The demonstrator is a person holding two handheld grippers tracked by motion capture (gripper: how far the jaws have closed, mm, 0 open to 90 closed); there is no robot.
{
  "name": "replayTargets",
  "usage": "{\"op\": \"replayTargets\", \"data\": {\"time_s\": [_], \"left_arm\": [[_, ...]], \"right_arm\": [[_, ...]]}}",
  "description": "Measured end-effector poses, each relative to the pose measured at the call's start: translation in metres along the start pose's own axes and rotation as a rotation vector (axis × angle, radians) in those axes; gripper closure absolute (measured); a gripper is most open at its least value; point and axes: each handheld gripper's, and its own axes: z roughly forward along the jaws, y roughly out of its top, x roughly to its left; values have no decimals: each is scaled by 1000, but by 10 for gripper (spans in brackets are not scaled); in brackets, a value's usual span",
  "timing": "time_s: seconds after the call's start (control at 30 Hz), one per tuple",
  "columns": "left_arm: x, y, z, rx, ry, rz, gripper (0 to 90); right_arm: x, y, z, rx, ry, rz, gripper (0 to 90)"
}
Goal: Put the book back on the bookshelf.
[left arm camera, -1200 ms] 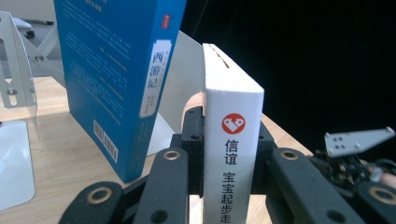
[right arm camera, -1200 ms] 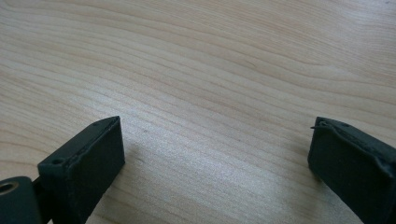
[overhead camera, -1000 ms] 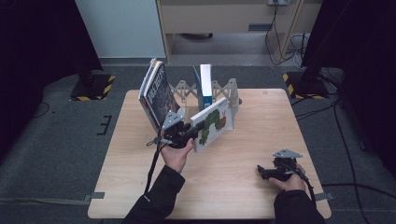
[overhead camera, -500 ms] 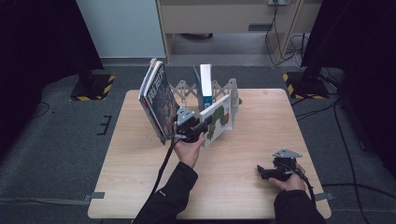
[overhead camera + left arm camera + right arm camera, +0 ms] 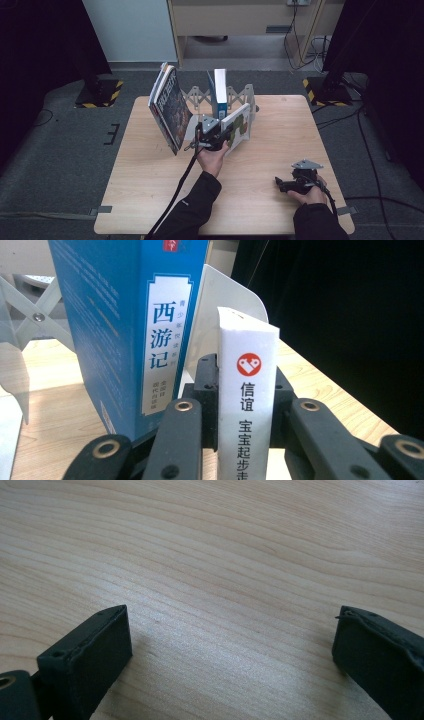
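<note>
My left gripper (image 5: 223, 136) is shut on a thin white book (image 5: 239, 125) with green pictures on its cover, held tilted beside the rack's white end plate (image 5: 251, 100). In the left gripper view the book's white spine (image 5: 247, 405) with a red logo stands between the jaws of the left gripper (image 5: 245, 377), which press on both its sides. Just to its left a blue book (image 5: 125, 325) stands upright in the rack (image 5: 218, 92). My right gripper (image 5: 281, 185) rests on the table at the front right, and its jaws stand wide open over bare wood (image 5: 232, 640).
A large dark-covered book (image 5: 170, 107) leans at the left end of the grey folding rack (image 5: 196, 95). The wooden table (image 5: 150, 190) has free room at the front. A black cable (image 5: 175, 195) trails from the left gripper along the sleeve.
The left hand has carried the white book back and to the right, up against the rack beside the blue book. The right hand has stayed where it was.
</note>
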Motion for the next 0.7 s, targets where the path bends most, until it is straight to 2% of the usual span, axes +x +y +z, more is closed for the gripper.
{"op": "replayTargets", "data": {"time_s": [0.17,0.57,0.7], "left_arm": [[1,-1,7,-6,30,12,744],[1,-10,24,5,48,17,744],[2,-13,26,5,42,18,743]], "right_arm": [[0,0,0,2,1,2,27],[0,0,0,3,2,1,27],[0,0,0,3,1,1,26]]}}
